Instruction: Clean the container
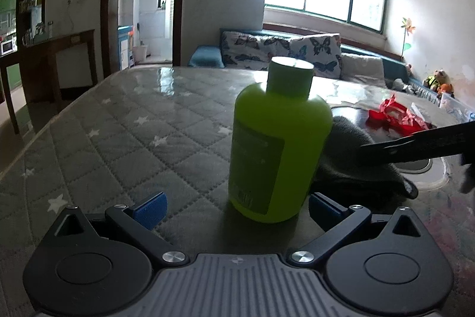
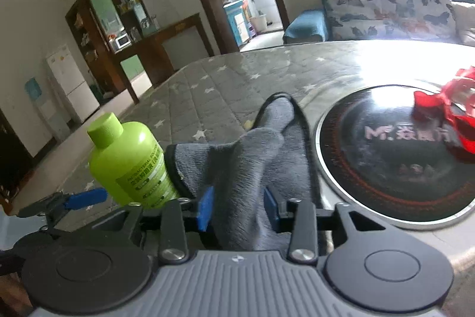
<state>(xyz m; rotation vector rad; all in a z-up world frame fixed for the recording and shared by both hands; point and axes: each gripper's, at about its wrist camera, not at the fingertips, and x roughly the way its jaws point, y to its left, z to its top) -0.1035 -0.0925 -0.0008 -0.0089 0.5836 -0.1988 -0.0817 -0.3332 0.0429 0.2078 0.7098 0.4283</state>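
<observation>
Left gripper (image 1: 236,208): jaws wide apart, released, green bottle (image 1: 276,144) standing between them at frame centre.
Right gripper (image 2: 239,205): jaws grasping grey cloth (image 2: 258,150), lower centre.

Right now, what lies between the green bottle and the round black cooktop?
A grey cloth lies between the bottle and the cooktop, with the right gripper around it. The right wrist view shows this best.

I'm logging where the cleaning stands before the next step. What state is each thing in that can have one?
Lime green plastic bottle: upright on the table, cap on, not gripped.
Grey microfibre cloth: bunched, pinched at its near end.
Left gripper: open, jaws wide either side of the bottle's base.
Right gripper: closed on the cloth.
Round black induction cooktop: set in the table, no pot on it.
Red crumpled wrapper: lying at the cooktop's far edge.
</observation>
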